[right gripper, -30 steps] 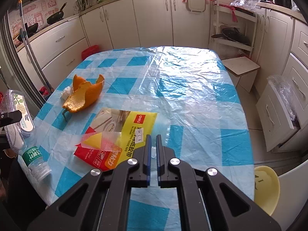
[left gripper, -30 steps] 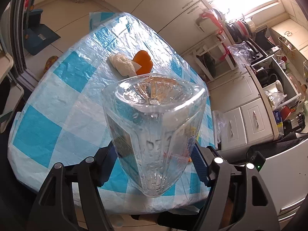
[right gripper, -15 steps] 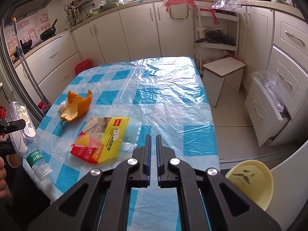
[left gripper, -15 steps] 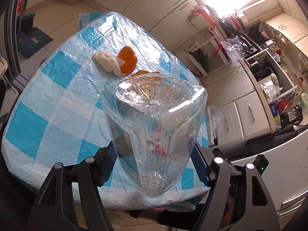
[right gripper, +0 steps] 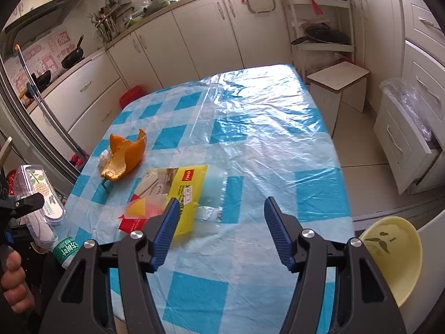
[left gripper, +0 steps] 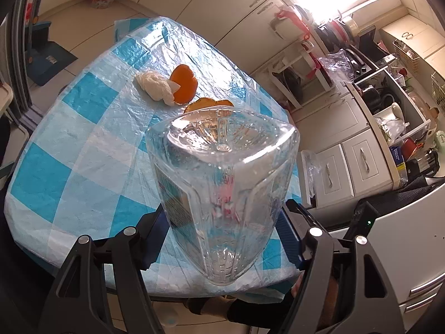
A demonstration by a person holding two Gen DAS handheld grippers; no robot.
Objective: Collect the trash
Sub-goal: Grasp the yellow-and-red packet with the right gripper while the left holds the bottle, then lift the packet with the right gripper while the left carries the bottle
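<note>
Wrapper: the yellow-and-red plastic wrapper [right gripper: 178,192] lies flat on the table just ahead of the right gripper [right gripper: 219,222], toward its left finger; likely light, limp and slick, best pinched at a raised edge.
Right gripper: jaws have just been opening, nothing between them.
Left gripper [left gripper: 222,222]: clamped on a clear, ribbed, thin-walled plastic bottle [left gripper: 222,183].
Orange peel [right gripper: 125,156]: curled and stiff, farther left.
Tablecloth [right gripper: 264,139]: crinkled, glossy, blue-checked.

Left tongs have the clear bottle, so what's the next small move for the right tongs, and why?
Probably ease the right tongs forward and down over the yellow and red plastic wrapper. Their jaws have just been opening with nothing between them, and that wrapper lies flat on the blue checked tablecloth right ahead. The left tongs already grip the clear plastic bottle.
</note>
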